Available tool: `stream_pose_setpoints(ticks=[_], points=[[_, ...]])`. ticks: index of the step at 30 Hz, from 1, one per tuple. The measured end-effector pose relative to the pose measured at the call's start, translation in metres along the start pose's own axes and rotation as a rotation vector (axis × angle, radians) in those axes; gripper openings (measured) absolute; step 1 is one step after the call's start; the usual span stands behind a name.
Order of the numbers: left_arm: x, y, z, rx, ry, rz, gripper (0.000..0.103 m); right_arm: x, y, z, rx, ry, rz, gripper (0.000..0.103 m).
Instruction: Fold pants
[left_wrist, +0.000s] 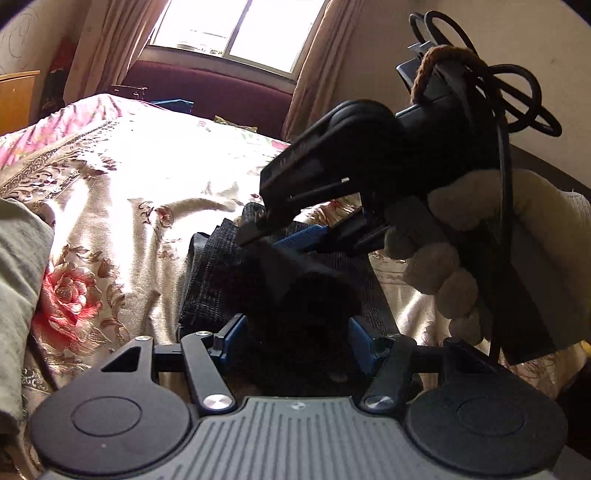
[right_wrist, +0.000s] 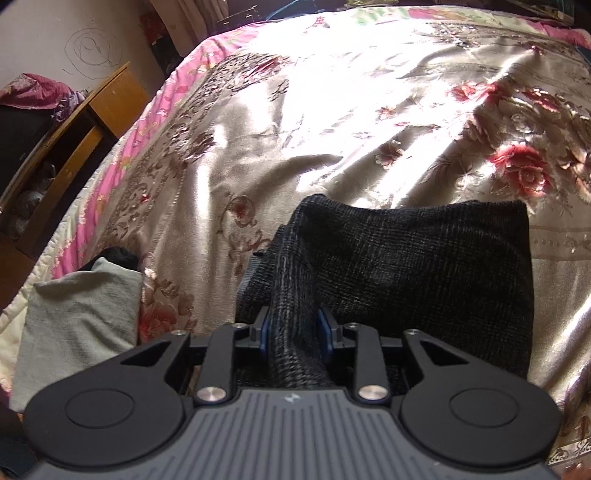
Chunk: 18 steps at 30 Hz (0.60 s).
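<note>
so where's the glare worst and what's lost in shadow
Left wrist view: window blown out, sunlit floral satin bedspread washed white, dark checked pants between the tongs nearly black. Right wrist view: bedspread glare at centre, pants weave still readable.

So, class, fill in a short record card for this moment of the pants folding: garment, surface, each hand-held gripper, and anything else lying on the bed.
garment: dark checked woven pants, partly folded
surface: shiny floral satin bedspread
right hand-held gripper: shut on a bunched fold of the pants
left hand-held gripper: fingers either side of dark cloth; grip unclear
other item: grey-green folded cloth near the bed edge, apart from the pants
</note>
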<state>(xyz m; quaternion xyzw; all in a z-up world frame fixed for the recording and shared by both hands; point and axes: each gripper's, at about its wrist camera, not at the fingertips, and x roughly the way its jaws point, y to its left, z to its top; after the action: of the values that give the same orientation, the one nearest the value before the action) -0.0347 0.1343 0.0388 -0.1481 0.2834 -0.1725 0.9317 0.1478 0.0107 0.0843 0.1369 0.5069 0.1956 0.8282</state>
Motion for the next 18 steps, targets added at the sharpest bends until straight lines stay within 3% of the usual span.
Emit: stream_pose_setpoints(ticks=[2,6,9,11,14,18], points=[[0.002,-0.001,-0.001,-0.027,0.001,-0.003,0.078,-0.004,0.003,0.005,0.001,0.006,0.053,0.031],[0.021,0.000,0.000,-0.068,0.039,0.068,0.078,0.003,0.015,0.017,-0.150,-0.042,-0.118,0.032],[0.027,0.001,0.004,-0.070,0.038,0.111,0.079,0.019,0.013,0.026,-0.127,0.005,-0.127,0.033],[0.028,0.001,0.006,-0.052,0.023,0.174,0.079,0.029,0.016,0.027,-0.119,0.037,-0.122,0.036],[0.023,0.005,0.008,-0.006,-0.004,0.283,0.079,0.039,0.026,0.026,-0.179,0.029,-0.182,0.038],[0.029,0.011,0.008,-0.021,0.015,0.224,0.079,0.048,0.027,0.027,-0.250,0.023,-0.268,0.041]])
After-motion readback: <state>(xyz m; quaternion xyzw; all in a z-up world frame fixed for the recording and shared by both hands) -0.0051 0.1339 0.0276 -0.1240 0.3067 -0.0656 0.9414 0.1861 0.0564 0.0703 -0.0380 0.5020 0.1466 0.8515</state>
